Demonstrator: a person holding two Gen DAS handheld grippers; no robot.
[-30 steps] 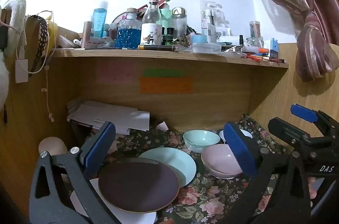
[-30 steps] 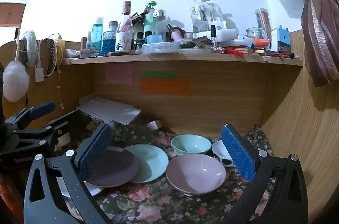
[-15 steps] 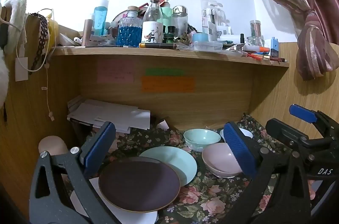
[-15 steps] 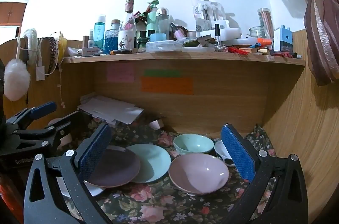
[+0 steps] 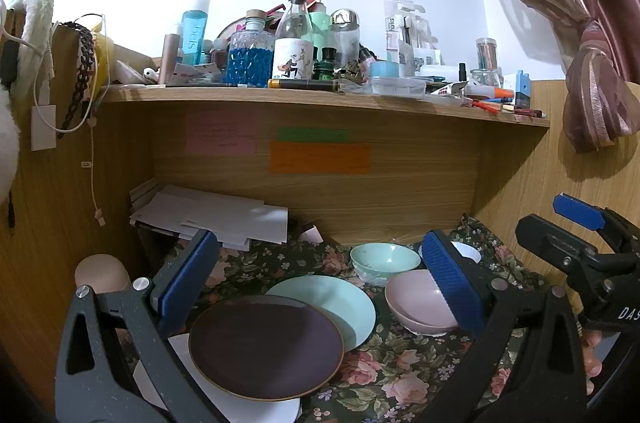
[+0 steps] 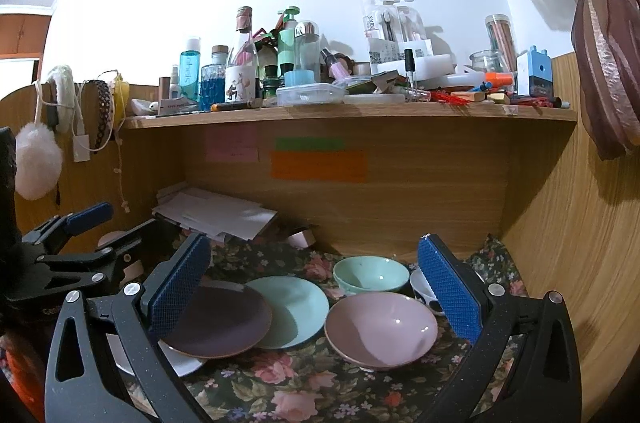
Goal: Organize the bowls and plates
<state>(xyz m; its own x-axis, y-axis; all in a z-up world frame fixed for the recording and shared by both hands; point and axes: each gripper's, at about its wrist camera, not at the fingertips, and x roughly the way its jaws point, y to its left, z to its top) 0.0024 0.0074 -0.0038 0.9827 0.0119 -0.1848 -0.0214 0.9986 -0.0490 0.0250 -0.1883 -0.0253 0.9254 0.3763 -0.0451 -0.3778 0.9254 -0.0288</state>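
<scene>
The left tool (image 5: 320, 275) hangs wide open over a dark plate (image 5: 266, 345). That plate lies partly on a green plate (image 5: 340, 303). A pink bowl (image 5: 416, 303) sits beside a green bowl (image 5: 384, 259).

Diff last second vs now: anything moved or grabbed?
Nothing grabbed. Both the left gripper and the right gripper hover with jaws open and empty; the views only drift slightly. The purple plate, teal plate, pink bowl and teal bowl lie as before.
</scene>
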